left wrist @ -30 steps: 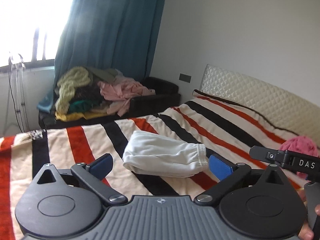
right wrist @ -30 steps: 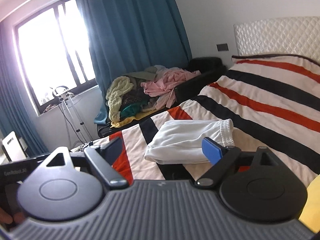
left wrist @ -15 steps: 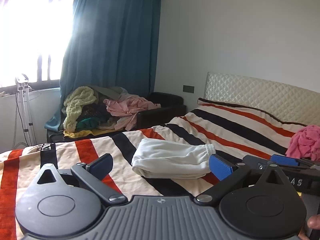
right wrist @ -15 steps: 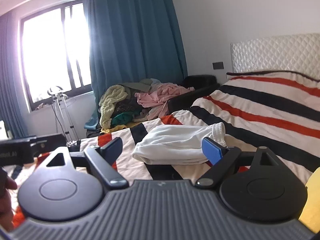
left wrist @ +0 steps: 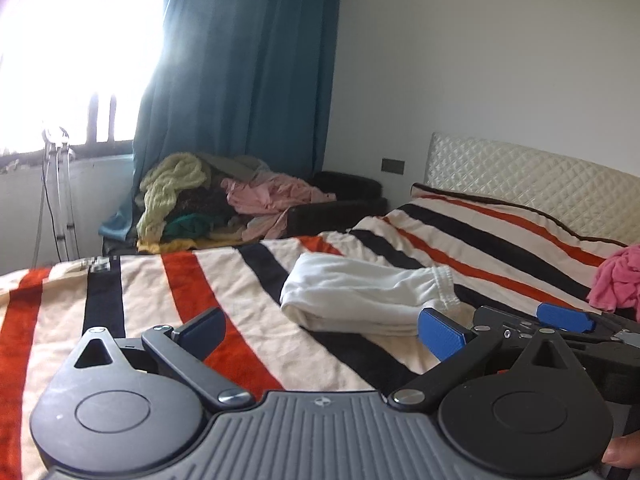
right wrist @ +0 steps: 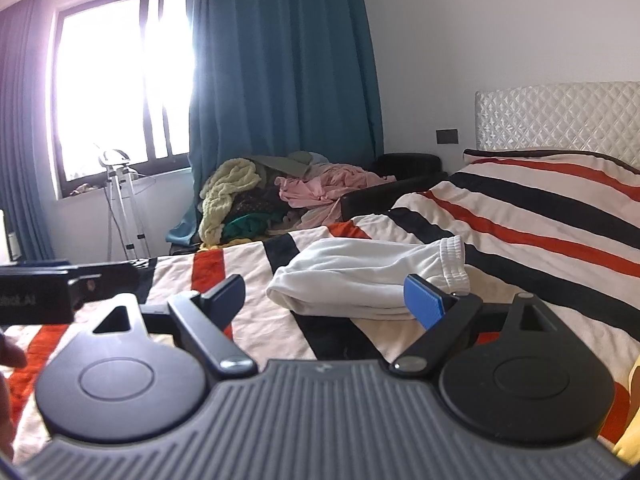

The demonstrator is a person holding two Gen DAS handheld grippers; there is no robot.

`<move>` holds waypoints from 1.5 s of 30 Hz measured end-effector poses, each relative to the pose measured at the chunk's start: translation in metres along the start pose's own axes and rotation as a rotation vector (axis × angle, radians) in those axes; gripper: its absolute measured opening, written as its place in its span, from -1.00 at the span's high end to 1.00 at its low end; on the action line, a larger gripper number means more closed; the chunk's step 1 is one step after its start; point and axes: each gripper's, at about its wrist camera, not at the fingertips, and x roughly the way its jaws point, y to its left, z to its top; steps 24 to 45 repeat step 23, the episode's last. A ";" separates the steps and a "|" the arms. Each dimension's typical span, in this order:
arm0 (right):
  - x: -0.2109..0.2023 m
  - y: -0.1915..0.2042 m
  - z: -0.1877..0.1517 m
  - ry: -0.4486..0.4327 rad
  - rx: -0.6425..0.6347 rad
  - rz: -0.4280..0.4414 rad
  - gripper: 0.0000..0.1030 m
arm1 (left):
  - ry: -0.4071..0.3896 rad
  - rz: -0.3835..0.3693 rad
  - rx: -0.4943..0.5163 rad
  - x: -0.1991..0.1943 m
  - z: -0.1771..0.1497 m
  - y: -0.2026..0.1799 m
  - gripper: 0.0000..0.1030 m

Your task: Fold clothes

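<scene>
A folded white garment [left wrist: 360,296] with an elastic waistband lies flat on the striped bed [left wrist: 224,280], in front of both grippers. My left gripper [left wrist: 320,330] is open above the blanket, short of the garment, holding nothing. In the right wrist view the same white garment [right wrist: 368,280] lies just beyond my right gripper [right wrist: 324,298], which is open and holds nothing. The right gripper's blue pads [left wrist: 564,316] show at the right edge of the left wrist view. A pink garment [left wrist: 620,280] lies crumpled on the bed at far right.
A heap of unfolded clothes [left wrist: 224,200] in green, pink and dark colours fills a black couch [left wrist: 348,192] beyond the bed, under a teal curtain [left wrist: 240,80]. A padded headboard [left wrist: 520,184] is at right. A metal stand [right wrist: 120,208] stands by the window. Something yellow [right wrist: 632,432] sits at lower right.
Both grippers have risen and tilted level, so the folded white garment sits lower and nearer in view. The right gripper has come further into the left wrist view. Both stay open.
</scene>
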 end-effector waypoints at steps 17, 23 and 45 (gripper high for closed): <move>0.013 0.005 -0.016 0.025 -0.005 -0.011 -0.70 | 0.020 0.044 0.008 0.012 -0.018 0.008 -0.99; 0.013 0.004 -0.016 0.029 0.000 -0.014 -0.70 | 0.022 0.048 0.015 0.012 -0.022 0.006 -0.99; 0.013 0.004 -0.016 0.029 0.000 -0.014 -0.70 | 0.022 0.048 0.015 0.012 -0.022 0.006 -0.99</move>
